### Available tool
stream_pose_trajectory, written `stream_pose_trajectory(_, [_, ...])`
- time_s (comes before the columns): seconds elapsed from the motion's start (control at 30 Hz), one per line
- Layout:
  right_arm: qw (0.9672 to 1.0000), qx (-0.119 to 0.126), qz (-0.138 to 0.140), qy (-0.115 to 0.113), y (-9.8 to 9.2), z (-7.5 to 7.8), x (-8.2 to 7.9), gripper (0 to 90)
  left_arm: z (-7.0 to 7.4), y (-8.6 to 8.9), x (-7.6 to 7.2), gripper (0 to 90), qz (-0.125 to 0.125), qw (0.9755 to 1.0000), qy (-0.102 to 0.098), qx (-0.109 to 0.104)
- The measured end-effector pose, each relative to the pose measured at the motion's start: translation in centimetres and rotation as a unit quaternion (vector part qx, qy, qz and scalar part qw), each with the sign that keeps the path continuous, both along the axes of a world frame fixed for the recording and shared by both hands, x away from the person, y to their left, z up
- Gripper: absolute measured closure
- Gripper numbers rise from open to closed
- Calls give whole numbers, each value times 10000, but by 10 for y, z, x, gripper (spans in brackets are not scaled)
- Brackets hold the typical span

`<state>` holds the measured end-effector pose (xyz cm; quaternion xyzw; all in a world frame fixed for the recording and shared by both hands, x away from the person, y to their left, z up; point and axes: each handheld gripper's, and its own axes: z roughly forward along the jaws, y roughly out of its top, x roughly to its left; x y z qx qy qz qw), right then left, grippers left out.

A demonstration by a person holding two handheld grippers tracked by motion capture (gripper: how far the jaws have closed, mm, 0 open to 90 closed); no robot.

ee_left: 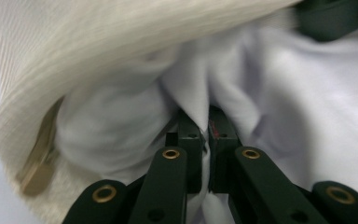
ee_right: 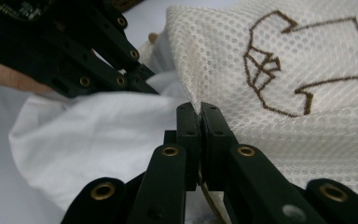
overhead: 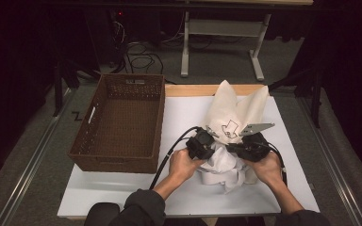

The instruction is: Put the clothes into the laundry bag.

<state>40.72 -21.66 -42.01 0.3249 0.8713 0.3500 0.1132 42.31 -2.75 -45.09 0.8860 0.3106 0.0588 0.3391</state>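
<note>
While left claw pinches crumpled white cloth, right claw clamps cream mesh laundry bag, brown shirt outline embroidered, on white tabletop.

Brown wicker basket, white tabletop

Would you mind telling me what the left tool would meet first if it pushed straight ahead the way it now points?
Most likely more of the white garment it is shut on, bunched right ahead of the left tool, then the cream mesh bag; depth is unclear.
</note>
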Motion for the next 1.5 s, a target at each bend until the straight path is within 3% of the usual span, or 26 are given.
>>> stream_pose_trajectory(0.07, [9999,-22,104,-108,4,8,-4,888,10,-7,1,866,-19,9999,-44,-123])
stream_pose_trajectory(0.13, [9996,79,218,-129,6,15,-9,889,10,-11,8,864,82,9998,-2,-171])
stream_pose_trajectory(0.23, [9994,32,319,-110,6,19,-14,890,-1,-12,22,852,396,9991,-121,-130])
stream_pose_trajectory(0.3, [9995,-104,301,-16,4,13,-14,890,-8,-13,28,840,532,9984,-69,-200])
stream_pose_trajectory(0.4, [9993,-306,159,108,2,-1,-9,888,-4,-14,22,755,482,9986,-218,-59])
stream_pose_trajectory(0.53, [9992,-267,-70,276,-4,-10,-1,883,7,-7,11,597,307,9988,-290,253])
stream_pose_trajectory(0.67, [9985,-519,-106,129,-2,-13,1,880,20,8,-1,517,304,9988,-329,194])
stream_pose_trajectory(0.77, [9983,-544,-146,145,-2,-14,1,880,26,23,-8,500,348,9987,-328,147])
stream_pose_trajectory(0.9, [9982,-550,-157,168,-4,-16,4,879,23,37,-11,505,489,9980,-309,240])
stream_pose_trajectory(1.17, [9978,-611,-203,185,-9,-19,5,879,8,49,-8,503,792,9964,40,304])
stream_pose_trajectory(1.3, [9975,-634,-250,194,-12,-20,4,879,16,56,-10,506,835,9964,21,106])
stream_pose_trajectory(1.5, [9977,-600,-243,218,-15,-22,5,879,20,64,-9,502,917,9958,77,-19])
